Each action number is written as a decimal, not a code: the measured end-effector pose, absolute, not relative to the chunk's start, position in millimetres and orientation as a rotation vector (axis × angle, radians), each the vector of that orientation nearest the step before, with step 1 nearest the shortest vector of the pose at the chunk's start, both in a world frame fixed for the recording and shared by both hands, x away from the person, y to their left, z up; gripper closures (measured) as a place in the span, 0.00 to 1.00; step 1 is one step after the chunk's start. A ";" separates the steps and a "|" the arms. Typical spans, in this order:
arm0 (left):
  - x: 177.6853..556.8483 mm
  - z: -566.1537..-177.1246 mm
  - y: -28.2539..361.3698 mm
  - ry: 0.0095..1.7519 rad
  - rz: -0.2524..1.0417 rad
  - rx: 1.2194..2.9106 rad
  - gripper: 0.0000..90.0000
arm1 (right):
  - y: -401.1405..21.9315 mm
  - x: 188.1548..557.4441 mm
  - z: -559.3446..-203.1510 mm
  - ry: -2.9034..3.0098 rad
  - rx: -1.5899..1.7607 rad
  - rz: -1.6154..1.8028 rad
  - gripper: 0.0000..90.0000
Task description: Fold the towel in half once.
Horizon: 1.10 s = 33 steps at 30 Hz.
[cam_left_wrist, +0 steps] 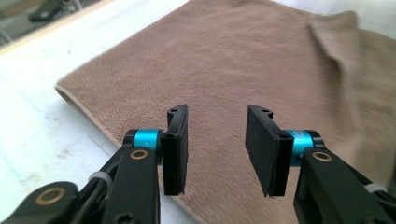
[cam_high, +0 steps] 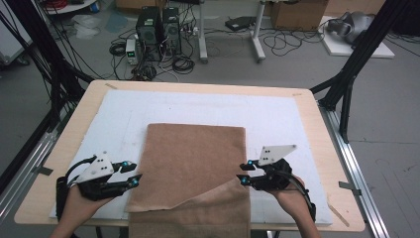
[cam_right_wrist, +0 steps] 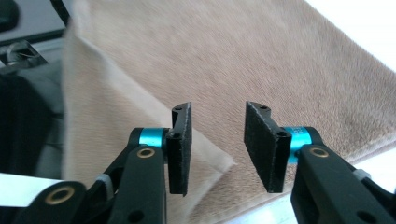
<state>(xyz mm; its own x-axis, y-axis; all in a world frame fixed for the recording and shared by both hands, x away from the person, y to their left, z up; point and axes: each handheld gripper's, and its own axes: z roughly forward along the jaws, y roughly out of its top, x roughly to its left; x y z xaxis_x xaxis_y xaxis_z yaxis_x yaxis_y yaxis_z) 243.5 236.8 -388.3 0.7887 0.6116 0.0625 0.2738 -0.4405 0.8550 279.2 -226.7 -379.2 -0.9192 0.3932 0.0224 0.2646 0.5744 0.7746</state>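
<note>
Risk: your right gripper (cam_high: 243, 173), jaws wide and empty, could pinch only the turned-up flap (cam_right_wrist: 140, 135) lying just ahead of them, dragging the layers askew. Your left gripper (cam_high: 132, 174), equally wide, hovers at the brown towel (cam_high: 190, 163)'s left edge; the towel spreads beyond across the white mat (cam_high: 277, 119)

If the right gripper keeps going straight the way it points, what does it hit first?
Most likely the brown towel: the right gripper, jaws open, points at the edge of its folded-over flap. Depth is unclear.
</note>
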 end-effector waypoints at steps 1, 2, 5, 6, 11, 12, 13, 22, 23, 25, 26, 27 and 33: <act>248.2 -393.1 236.0 0.676 0.442 2.038 0.64 | -225.7 282.9 -382.4 2.652 0.565 1.250 0.65; 252.3 -397.9 234.9 0.690 0.430 2.034 0.64 | -224.9 286.6 -385.2 2.646 0.579 1.256 0.64; 260.8 -410.1 229.6 0.719 0.416 2.042 0.64 | -221.6 295.6 -392.9 2.665 0.598 1.263 0.63; 262.0 -412.7 227.6 0.723 0.416 2.045 0.63 | -219.7 296.8 -395.8 2.676 0.596 1.259 0.63; 266.0 -418.8 218.3 0.707 0.433 2.087 0.63 | -211.3 302.2 -409.5 2.681 0.629 1.211 0.61; 267.8 -420.3 217.1 0.710 0.436 2.100 0.63 | -210.0 304.9 -411.7 2.677 0.643 1.206 0.61; 270.1 -421.6 216.3 0.717 0.437 2.108 0.63 | -208.4 308.2 -413.9 2.674 0.656 1.196 0.62; 285.6 -432.0 210.6 0.763 0.442 2.148 0.63 | -200.9 327.9 -428.9 2.730 0.746 1.162 0.67; 286.9 -433.0 210.5 0.771 0.431 2.155 0.63 | -201.5 329.1 -429.9 2.740 0.752 1.169 0.68; 288.3 -435.2 209.3 0.772 0.416 2.175 0.62 | -201.5 328.4 -430.7 2.752 0.754 1.168 0.67; 288.2 -435.9 208.9 0.773 0.415 2.182 0.61 | -201.6 327.1 -430.8 2.755 0.742 1.168 0.67; 288.0 -436.1 208.6 0.774 0.412 2.181 0.61 | -201.6 324.8 -430.7 2.758 0.745 1.161 0.67; 285.6 -436.1 210.6 0.775 0.403 2.165 0.60 | -206.7 319.6 -432.7 2.759 0.736 1.174 0.66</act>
